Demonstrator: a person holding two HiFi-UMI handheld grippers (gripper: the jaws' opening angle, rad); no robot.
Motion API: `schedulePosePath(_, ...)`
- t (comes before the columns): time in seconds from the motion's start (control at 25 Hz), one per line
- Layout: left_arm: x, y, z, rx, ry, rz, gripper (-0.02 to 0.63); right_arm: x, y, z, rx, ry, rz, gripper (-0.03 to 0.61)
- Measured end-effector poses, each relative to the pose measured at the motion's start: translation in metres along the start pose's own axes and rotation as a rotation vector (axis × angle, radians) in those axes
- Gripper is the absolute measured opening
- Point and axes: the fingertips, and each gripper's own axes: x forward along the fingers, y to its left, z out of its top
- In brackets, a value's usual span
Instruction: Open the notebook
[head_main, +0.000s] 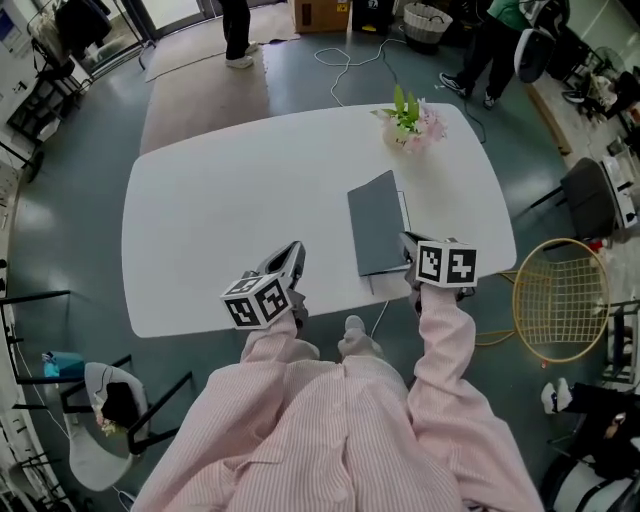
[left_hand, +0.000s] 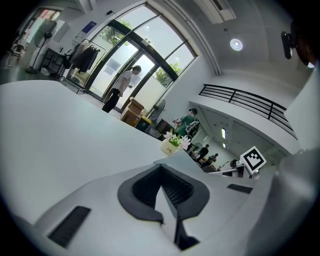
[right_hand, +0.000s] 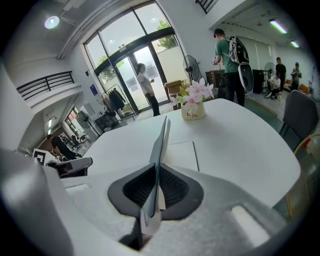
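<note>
- Notebook: grey, slim, lying on the white counter at roughly 3 o'clock from the counter's centre, with its long side running 12 to 6.
- A small flower pot stands at 12–1 o'clock of the notebook, apart from it.
- Right tongs: pinching the grey cover at its near edge, about 5 o'clock on the book. In the right gripper view the cover runs straight through the pads, on edge, and a white page is exposed at its 3 o'clock side.
- Left tongs: pressed together with nothing between them, at 8 o'clock of the notebook and well apart from it, over bare counter.
- Status (judgement): the cover is partly raised and not yet laid flat, so the opening is under way.
- Handling (judgement): the cover looks thin, light and fairly stiff, since it holds a straight line from the pinch to its far end. The surface looks smooth, so a corner pinch may slip or twist.
- Grip (judgement): the free edge opposite the spine is the right place. The hold should take in the cover alone, without the pages.
- Risk (judgement): a book this light could lift or slide with the cover. The idle left tongs could press down the page block near the spine.
</note>
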Motion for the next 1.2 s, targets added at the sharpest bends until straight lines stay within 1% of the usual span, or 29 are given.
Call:
schedulePosePath(0.24,-0.013,0.01,0.011,0.018,0.02,-0.061,-0.002,-0.005,0.033,0.005,-0.052,-0.038,-0.067,0.032)
schedulePosePath(0.4,-0.024,0.021,0.015,0.034,0.036,-0.086,-0.002,-0.002,0.055,0.006,-0.088,-0.063,-0.096,0.032)
schedulePosePath(0.68,-0.046,0.046,0.029,0.054,0.042,-0.108,-0.002,0.007,0.087,0.005,-0.155,-0.069,-0.178,0.032)
schedulePosePath(0.88,-0.057,0.053,0.029,0.036,0.068,-0.145,-0.002,0.014,0.106,0.002,-0.227,-0.053,-0.245,0.033)
schedulePosePath(1.0,-0.061,0.054,0.029,0.037,0.068,-0.144,-0.002,0.018,0.117,0.0,-0.26,-0.049,-0.256,0.034)
schedulePosePath(1.2,-0.062,0.06,0.03,0.026,0.046,-0.114,-0.002,0.029,0.132,-0.007,-0.334,-0.031,-0.265,0.034)
